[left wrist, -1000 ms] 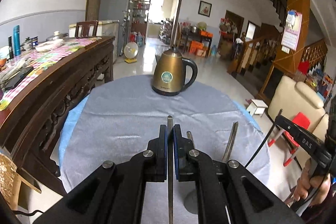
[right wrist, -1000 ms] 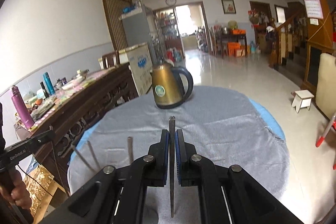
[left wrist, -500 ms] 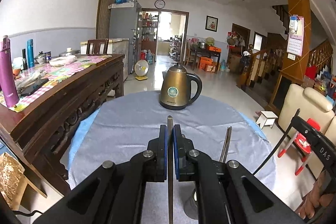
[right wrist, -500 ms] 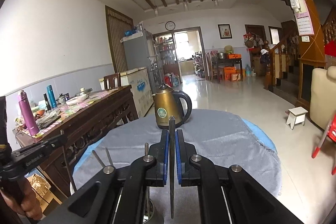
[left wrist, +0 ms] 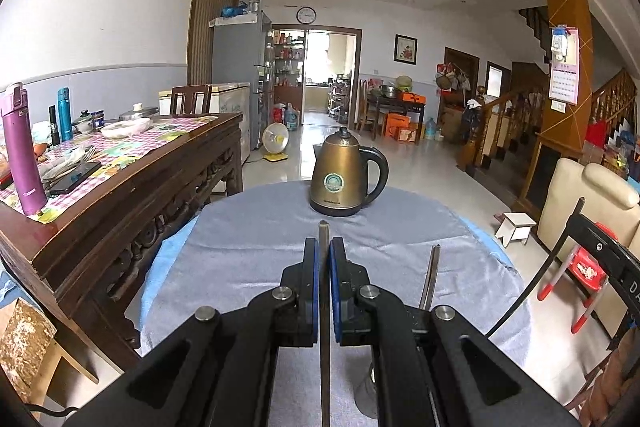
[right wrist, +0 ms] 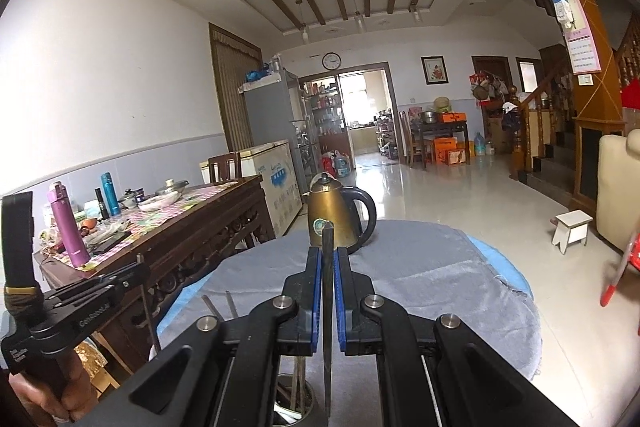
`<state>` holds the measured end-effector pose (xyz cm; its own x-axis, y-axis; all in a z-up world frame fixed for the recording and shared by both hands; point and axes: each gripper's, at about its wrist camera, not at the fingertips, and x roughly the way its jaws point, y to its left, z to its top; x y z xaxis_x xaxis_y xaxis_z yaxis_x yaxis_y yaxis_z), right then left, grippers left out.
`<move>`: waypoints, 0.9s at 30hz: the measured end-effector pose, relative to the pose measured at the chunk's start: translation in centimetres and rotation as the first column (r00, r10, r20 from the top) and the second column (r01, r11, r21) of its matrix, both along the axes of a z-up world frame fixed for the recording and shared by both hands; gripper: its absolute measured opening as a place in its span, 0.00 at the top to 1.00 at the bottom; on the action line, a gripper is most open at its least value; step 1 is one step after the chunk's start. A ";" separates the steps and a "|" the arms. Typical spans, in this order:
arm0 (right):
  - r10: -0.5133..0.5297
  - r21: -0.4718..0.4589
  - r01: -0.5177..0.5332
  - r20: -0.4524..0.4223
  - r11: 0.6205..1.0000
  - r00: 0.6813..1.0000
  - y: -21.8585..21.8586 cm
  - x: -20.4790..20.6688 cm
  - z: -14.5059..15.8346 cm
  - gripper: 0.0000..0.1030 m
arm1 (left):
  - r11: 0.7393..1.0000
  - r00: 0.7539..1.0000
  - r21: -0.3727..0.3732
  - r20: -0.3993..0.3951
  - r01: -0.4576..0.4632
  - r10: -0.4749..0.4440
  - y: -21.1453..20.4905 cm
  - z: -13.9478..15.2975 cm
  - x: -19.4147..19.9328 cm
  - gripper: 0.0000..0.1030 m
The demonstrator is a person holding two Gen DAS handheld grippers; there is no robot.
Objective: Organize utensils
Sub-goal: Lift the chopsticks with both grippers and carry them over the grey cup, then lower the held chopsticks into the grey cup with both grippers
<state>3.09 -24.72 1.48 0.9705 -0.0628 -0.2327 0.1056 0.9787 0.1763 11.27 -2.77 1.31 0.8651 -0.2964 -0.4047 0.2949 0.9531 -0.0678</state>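
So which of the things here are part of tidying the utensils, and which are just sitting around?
Part of the job:
- left hand-held gripper shut on a utensil
- right hand-held gripper shut on another utensil
- metal holder with utensils inside

Lying about:
- gold kettle
- purple flask
- white stool

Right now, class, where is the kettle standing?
The kettle stands at the far edge of the round cloth-covered table, straight ahead of both grippers, with the long wooden sideboard off to its left in each wrist view.
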 end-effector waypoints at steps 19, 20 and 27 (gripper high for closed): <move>-0.008 -0.006 0.008 0.027 1.000 1.000 0.7 -0.8 -0.4 0.93 | 1.000 1.000 -0.013 -0.027 -0.001 0.000 0.4 -0.5 0.1 0.95; -0.009 -0.003 0.009 0.027 1.000 1.000 0.7 -0.9 -0.5 0.93 | 1.000 1.000 -0.017 -0.031 0.000 -0.001 0.5 -0.6 0.2 0.95; -0.017 0.024 0.015 0.060 1.000 0.998 0.5 -1.4 -0.3 0.93 | 0.997 1.000 -0.071 -0.020 0.015 -0.016 1.4 0.1 -0.7 0.95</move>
